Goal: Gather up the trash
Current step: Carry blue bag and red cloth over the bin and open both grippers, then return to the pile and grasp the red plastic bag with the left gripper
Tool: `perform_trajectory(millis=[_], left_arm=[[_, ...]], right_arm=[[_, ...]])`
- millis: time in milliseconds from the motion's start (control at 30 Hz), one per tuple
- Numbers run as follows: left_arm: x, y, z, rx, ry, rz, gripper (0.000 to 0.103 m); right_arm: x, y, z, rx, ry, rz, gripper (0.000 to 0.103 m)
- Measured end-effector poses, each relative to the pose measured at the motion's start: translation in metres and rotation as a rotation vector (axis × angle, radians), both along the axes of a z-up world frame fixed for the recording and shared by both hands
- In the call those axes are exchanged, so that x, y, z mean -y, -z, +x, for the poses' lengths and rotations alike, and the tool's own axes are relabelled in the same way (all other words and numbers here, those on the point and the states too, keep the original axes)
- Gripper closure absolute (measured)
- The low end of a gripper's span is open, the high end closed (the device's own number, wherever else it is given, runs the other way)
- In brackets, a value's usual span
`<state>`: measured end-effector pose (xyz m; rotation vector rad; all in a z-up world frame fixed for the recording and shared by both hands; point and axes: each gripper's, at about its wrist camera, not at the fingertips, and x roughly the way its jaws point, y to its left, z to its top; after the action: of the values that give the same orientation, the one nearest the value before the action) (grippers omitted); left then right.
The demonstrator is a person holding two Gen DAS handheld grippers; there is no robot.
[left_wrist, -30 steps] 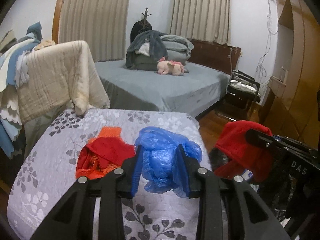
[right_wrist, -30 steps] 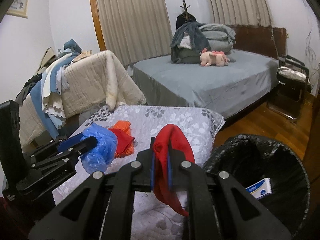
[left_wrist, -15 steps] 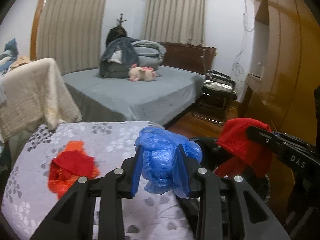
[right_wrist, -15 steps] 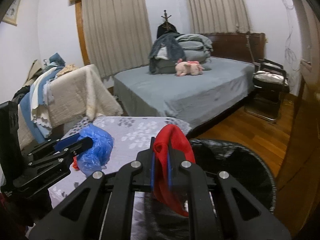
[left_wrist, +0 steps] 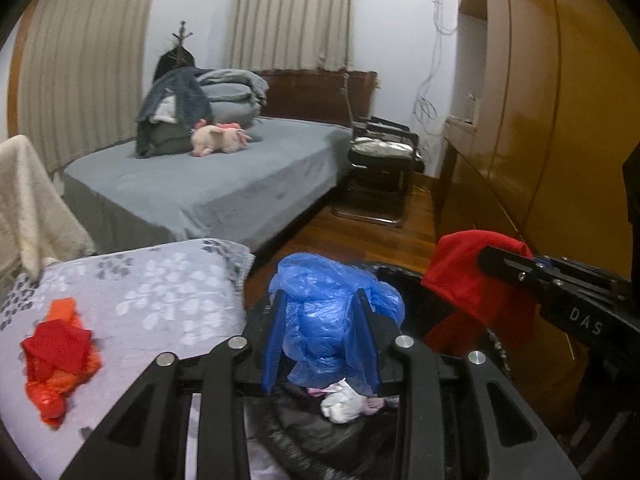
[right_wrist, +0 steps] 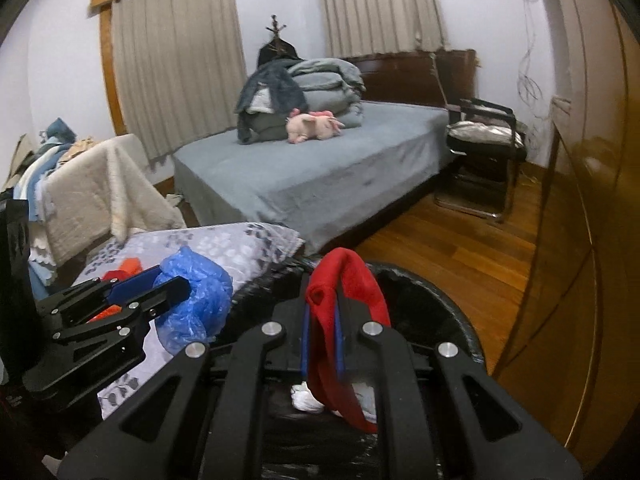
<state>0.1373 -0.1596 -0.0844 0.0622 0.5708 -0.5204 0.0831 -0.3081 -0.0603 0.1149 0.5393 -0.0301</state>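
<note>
My left gripper (left_wrist: 322,336) is shut on a crumpled blue plastic bag (left_wrist: 332,312) and holds it over the black-lined trash bin (left_wrist: 404,276). My right gripper (right_wrist: 322,340) is shut on a red cloth (right_wrist: 344,312) that hangs over the same bin (right_wrist: 436,308). The red cloth also shows in the left wrist view (left_wrist: 472,276), the blue bag in the right wrist view (right_wrist: 192,300). White crumpled trash (left_wrist: 344,400) lies inside the bin. A red and orange bundle (left_wrist: 56,356) lies on the floral-covered table (left_wrist: 160,300).
A grey bed (right_wrist: 320,176) with folded blankets and a pink plush pig (right_wrist: 312,126) stands behind. A folding chair (right_wrist: 480,152) stands by the wooden wardrobe (right_wrist: 580,200). Blankets hang over a rack (right_wrist: 92,188) at the left. Wooden floor (right_wrist: 460,244) lies between bin and bed.
Both grippers have swung right from above the floral table to above the trash bin, each still holding its item. The red and orange bundle stays on the table.
</note>
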Motion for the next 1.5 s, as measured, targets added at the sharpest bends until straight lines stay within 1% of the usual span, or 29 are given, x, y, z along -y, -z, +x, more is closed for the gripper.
perform_trajectory(millis=[100,133,167,200,267,300,333,367,400,433,500,533,567,633,767,867,967,1133,1300,1400,1500], left_arm=[[0.016,0.010,0.005,-0.027,0.040,0.007,0.070],[0.020,0.013,0.008,-0.037,0.050,0.008,0.068],[0.022,0.015,0.010,-0.049,0.059,0.008,0.063],[0.025,0.018,0.012,-0.065,0.067,0.003,0.062],[0.027,0.022,0.014,-0.082,0.074,-0.002,0.055],[0.025,0.023,0.014,-0.086,0.073,-0.004,0.053],[0.025,0.023,0.013,-0.085,0.068,-0.005,0.046],[0.022,0.023,0.013,-0.082,0.063,-0.008,0.040],[0.018,0.022,0.012,-0.080,0.055,-0.013,0.036],[0.016,0.020,0.013,-0.078,0.048,-0.013,0.031],[0.008,0.017,0.013,-0.072,0.032,-0.016,0.030],[0.002,0.014,0.011,-0.066,0.020,-0.019,0.028],[-0.003,0.012,0.009,-0.059,0.008,-0.021,0.024],[-0.017,0.005,0.004,-0.036,-0.028,-0.022,0.018],[-0.052,-0.008,-0.005,0.008,-0.086,-0.008,0.014],[-0.077,-0.014,-0.010,0.023,-0.135,-0.009,0.013],[-0.112,-0.016,-0.017,0.032,-0.208,-0.004,0.013],[-0.173,-0.011,-0.025,0.042,-0.339,0.020,0.013],[-0.226,-0.001,-0.025,0.036,-0.454,0.043,0.014],[-0.253,0.009,-0.024,0.025,-0.504,0.052,0.015],[-0.270,0.020,-0.023,0.001,-0.536,0.058,0.020]], right_arm=[[0.012,0.010,0.003,-0.017,0.020,0.004,0.091],[0.015,0.015,0.004,-0.026,0.028,0.005,0.091],[0.016,0.017,0.005,-0.032,0.031,0.007,0.088],[0.020,0.022,0.006,-0.041,0.038,0.007,0.085],[0.026,0.029,0.007,-0.052,0.052,0.013,0.068],[0.027,0.030,0.006,-0.053,0.057,0.016,0.064],[0.029,0.032,0.005,-0.054,0.064,0.018,0.058],[0.031,0.034,0.005,-0.054,0.068,0.019,0.049],[0.032,0.036,0.003,-0.053,0.076,0.017,0.044],[0.032,0.036,0.002,-0.050,0.083,0.016,0.035],[0.031,0.034,-0.001,-0.036,0.091,0.016,0.022],[0.029,0.033,-0.003,-0.027,0.094,0.014,0.011],[0.025,0.030,-0.006,-0.008,0.098,0.004,0.009],[0.018,0.024,-0.010,0.020,0.080,-0.011,0.007],[-0.001,0.017,-0.011,0.034,0.041,-0.039,0.007],[-0.024,0.012,-0.004,0.045,0.001,-0.007,0.006],[-0.048,0.009,0.006,0.053,-0.041,0.011,0.006],[-0.095,0.006,0.024,0.057,-0.124,0.006,0.006],[-0.147,0.007,0.046,0.060,-0.206,-0.001,0.006],[-0.173,0.011,0.057,0.058,-0.244,-0.012,0.006],[-0.197,0.020,0.068,0.045,-0.270,-0.017,0.006]])
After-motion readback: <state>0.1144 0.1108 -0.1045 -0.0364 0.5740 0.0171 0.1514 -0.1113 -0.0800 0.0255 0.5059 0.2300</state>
